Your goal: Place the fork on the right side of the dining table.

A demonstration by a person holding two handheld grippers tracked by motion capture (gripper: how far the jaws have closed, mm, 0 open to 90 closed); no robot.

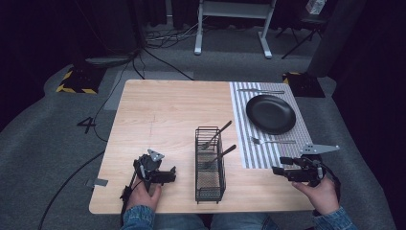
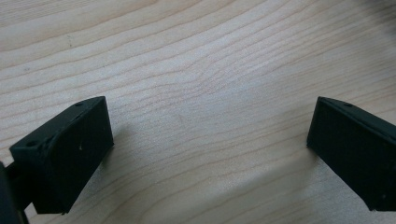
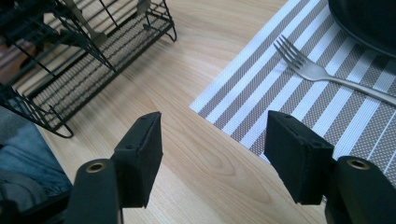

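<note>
**Place setting half laid, both grippers empty**

A pale wooden table (image 1: 163,115) stands on grey carpet in a dark room, with a white desk frame behind it. A striped placemat (image 1: 265,153) runs along the table's right edge and carries a black plate (image 1: 270,113) toward the far end. One fork (image 1: 273,141) lies on the mat on the near side of the plate, and a second piece of cutlery (image 1: 261,91), too small to tell apart, lies beyond the plate near the far edge. That mirrored layout suggests a setting being built around the plate.

A black wire caddy (image 1: 209,165) sits near the middle of the front edge, holding two more dark-handled utensils (image 1: 218,134) that lean toward the mat, handles up, likely so they can be pinched from above. So four utensils in all: two laid, two waiting.

The left gripper (image 1: 165,176) rests low over bare wood near the front left corner, jaws spread wide with nothing between them. The right gripper (image 1: 280,171) hovers over the mat's near left corner, pointing toward the caddy, jaws parted and empty; the right gripper view shows the fork (image 3: 317,72) just ahead. Its aim suggests the caddy's utensils are next.
</note>
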